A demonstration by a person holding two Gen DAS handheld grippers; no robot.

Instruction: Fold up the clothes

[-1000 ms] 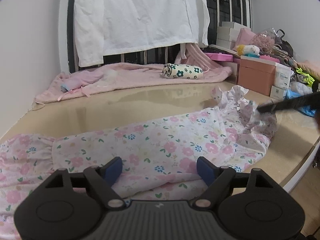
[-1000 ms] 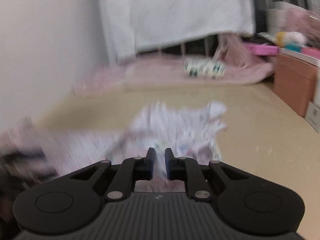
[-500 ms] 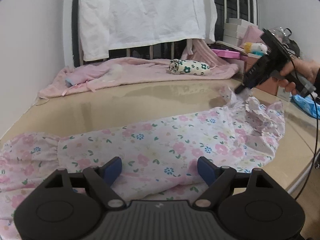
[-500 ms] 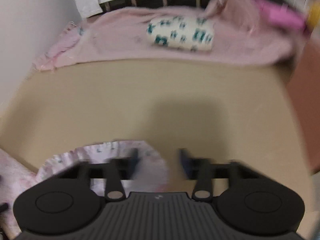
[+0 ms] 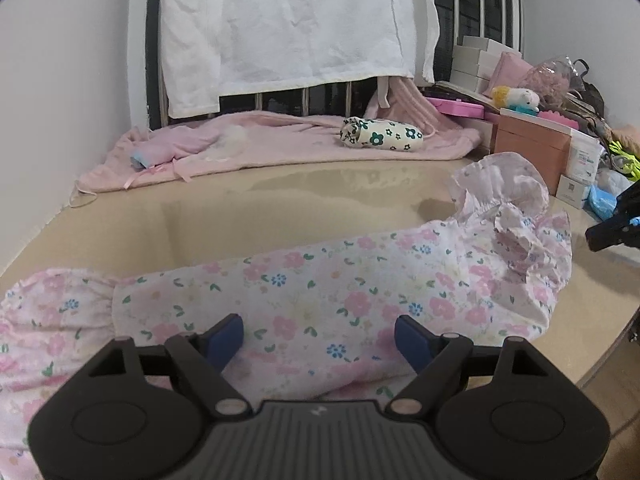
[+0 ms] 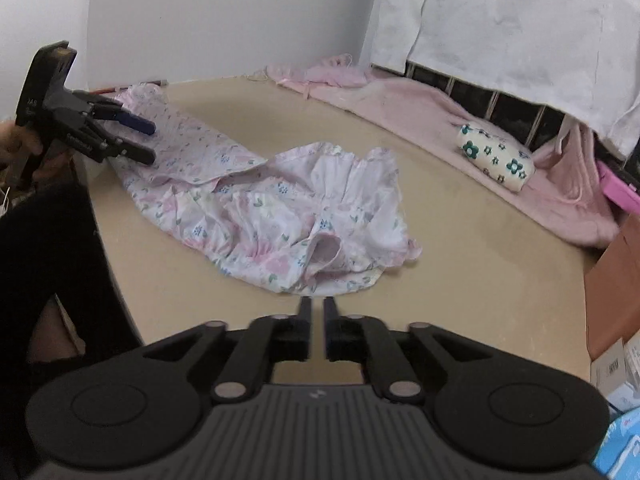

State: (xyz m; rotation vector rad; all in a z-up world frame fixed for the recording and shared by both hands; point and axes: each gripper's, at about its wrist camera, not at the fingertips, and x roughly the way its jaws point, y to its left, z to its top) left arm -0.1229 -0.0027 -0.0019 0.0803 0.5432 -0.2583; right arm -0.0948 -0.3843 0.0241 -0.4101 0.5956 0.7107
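The left wrist view sits low and close over the pink floral cotton garment [image 5: 320, 288] on the beige table [image 5: 240, 208], facing the far railing. The right wrist view looks from the table's right end, farther back. Both share the garment and the rolled cream flower-print bundle [image 6: 496, 158].

In the left wrist view, the pink floral cotton garment [image 5: 320, 292] ran off the left edge and its near part lay hidden behind the black left gripper [image 5: 319, 340]. The black right gripper [image 5: 616, 228] was cut by the right edge.
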